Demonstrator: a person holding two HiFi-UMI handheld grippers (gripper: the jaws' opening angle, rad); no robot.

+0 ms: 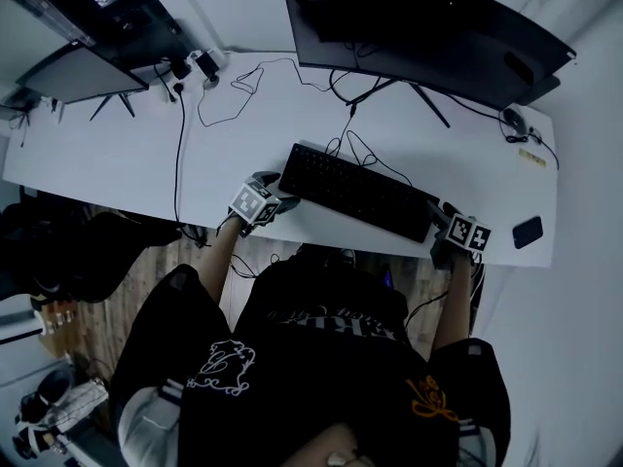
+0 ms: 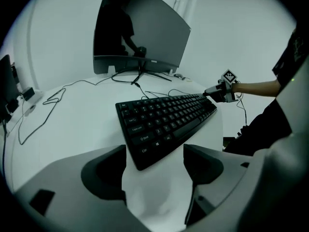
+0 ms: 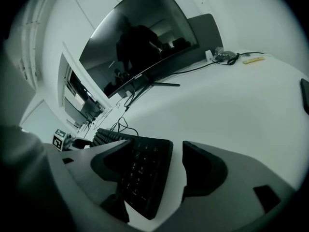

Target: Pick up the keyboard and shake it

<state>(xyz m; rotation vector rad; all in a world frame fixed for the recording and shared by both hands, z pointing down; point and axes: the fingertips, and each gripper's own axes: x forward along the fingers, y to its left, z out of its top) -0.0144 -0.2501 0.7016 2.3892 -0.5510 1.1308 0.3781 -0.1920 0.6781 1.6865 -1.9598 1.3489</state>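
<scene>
1. The step in hand looks like the approach to the grasp. The keyboard (image 1: 358, 191) lies flat on the white desk (image 1: 117, 159), not yet lifted, with one gripper at each of its short ends.
2. The left gripper (image 2: 154, 156) is released, its jaws wide apart. The keyboard's near corner sits just ahead of it, reaching into the gap between the jaw tips, and neither jaw presses on it.
3. The right gripper (image 3: 153, 161) is also spread open. The number-pad end lies between its jaws, close against the left-hand jaw, with bare desk showing before the other jaw. It grasps nothing yet.
4. The next move likely calls for sliding the left gripper further onto its end, then clenching both together on the keyboard's thin edges. The board should then rise level, since a one-sided pinch would let it tip.
5. A thin cable (image 1: 365, 154) runs from the keyboard's far edge in loops toward the large curved monitor (image 1: 419, 27) beyond both grippers. It would tether the lift, and a hard shake could tug it.
6. Loose wires (image 1: 229, 90) lie on the desk beyond the left gripper, clear of the keyboard.
7. A small dark flat object (image 1: 527, 232) rests just outboard of the right gripper, near enough to be knocked.
</scene>
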